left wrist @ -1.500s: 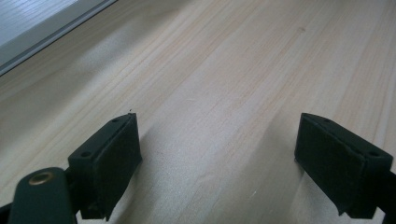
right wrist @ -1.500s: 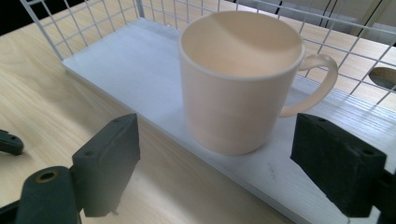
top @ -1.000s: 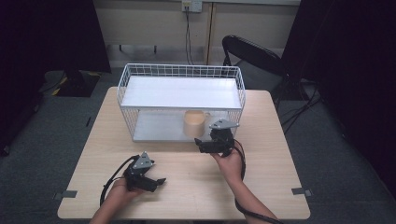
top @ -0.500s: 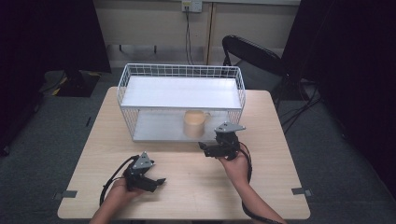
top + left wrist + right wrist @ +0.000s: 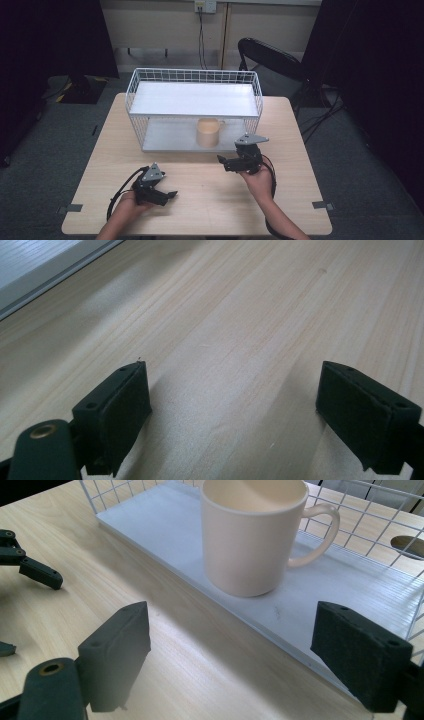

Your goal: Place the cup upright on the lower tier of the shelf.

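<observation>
A cream mug (image 5: 208, 132) stands upright on the lower shelf of a white wire rack (image 5: 192, 75). In the right gripper view the mug (image 5: 252, 535) is ahead with its handle to the right. My right gripper (image 5: 223, 163) is held above the table just in front of the rack, right of the mug, apart from it. Its jaws (image 5: 230, 650) are open and empty. My left gripper (image 5: 171, 196) rests near the table's front left, pointing right. It is open too (image 5: 232, 405), with only bare wood between its pads.
The rack has a white upper shelf (image 5: 195, 97) and a white lower shelf (image 5: 350, 600), open towards me. The wooden table (image 5: 200, 210) has free room in front of the rack. A black chair (image 5: 270, 57) stands behind the table at the right.
My right gripper has drawn back a little from the rack, to the right and towards the person. The left gripper and the mug have stayed put.
</observation>
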`<state>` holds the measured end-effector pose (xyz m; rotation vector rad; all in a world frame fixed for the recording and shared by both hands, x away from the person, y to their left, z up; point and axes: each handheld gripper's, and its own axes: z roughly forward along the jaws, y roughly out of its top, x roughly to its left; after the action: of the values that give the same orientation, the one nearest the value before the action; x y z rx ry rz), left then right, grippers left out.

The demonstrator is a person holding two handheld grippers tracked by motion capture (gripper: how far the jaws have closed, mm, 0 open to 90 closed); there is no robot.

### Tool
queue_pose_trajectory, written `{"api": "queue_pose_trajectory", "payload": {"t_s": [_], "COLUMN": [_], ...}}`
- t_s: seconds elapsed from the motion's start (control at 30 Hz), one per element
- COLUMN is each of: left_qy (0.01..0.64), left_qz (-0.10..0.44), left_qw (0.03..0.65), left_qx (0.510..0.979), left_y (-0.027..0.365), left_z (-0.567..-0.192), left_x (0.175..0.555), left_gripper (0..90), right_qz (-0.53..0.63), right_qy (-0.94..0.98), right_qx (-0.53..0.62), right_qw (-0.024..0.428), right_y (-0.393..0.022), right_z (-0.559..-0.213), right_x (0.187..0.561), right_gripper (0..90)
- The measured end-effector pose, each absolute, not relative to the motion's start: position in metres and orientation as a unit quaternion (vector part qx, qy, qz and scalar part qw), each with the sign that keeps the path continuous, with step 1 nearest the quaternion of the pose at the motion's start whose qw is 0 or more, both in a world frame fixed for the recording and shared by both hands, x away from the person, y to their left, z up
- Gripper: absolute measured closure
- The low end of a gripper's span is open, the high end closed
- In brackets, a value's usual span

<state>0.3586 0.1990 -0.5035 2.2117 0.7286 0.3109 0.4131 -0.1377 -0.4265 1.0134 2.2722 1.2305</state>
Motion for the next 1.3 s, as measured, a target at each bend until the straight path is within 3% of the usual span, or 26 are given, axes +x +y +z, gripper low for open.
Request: {"api": "queue_pose_trajectory", "payload": {"t_s": [1.3], "left_qy": [0.287], "left_qz": [0.122], "left_qw": [0.387], "left_qx": [0.868], "left_y": [0.199], "left_z": [-0.504], "left_x": [0.359], "left_gripper": [13.6], "right_qz": [0.435], "right_qy": [0.818], "right_qx": [0.338], "right_qw": [0.167], "right_y": [-0.183], "right_z": [-0.436], "right_x": [0.393], "right_gripper": [15.4]}}
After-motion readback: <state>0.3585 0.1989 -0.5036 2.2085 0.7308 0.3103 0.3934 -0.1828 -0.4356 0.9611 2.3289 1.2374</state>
